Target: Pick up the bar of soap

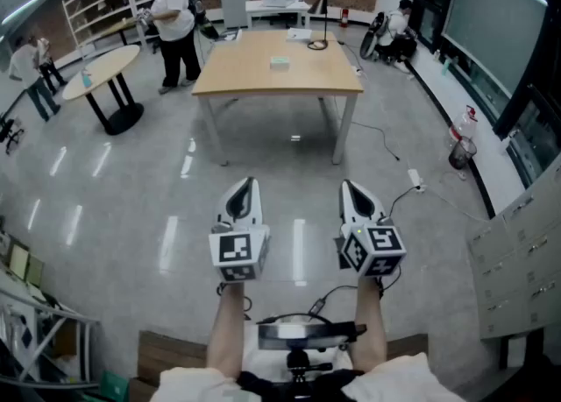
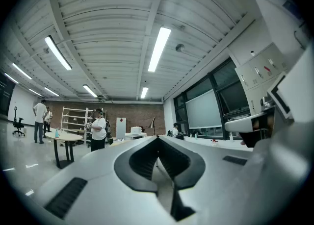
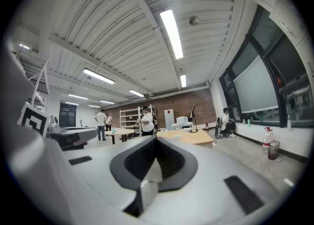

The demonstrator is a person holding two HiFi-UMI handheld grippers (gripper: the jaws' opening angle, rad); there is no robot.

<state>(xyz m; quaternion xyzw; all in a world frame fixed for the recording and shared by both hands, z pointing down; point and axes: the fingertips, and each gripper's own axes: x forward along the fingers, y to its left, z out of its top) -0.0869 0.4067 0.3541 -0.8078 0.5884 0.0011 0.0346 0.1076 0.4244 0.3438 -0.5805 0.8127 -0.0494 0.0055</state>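
Observation:
A small pale bar of soap (image 1: 280, 62) lies near the middle of a wooden table (image 1: 245, 76) far ahead across the floor. It also shows as a tiny pale block (image 3: 177, 135) on the tabletop in the right gripper view. My left gripper (image 1: 247, 183) and right gripper (image 1: 349, 186) are held side by side over the grey floor, well short of the table, both pointing toward it. Each is shut with nothing between its jaws, as the left gripper (image 2: 158, 138) and the right gripper (image 3: 156, 138) show in their own views.
A person in a white shirt (image 1: 173, 19) stands left of the table by a round table (image 1: 103, 69). Another person sits at the back right (image 1: 399, 24). A desk lamp (image 1: 321, 15) stands on the table's far edge. A cable (image 1: 386, 142) runs along the floor; cabinets (image 1: 517, 260) stand at right.

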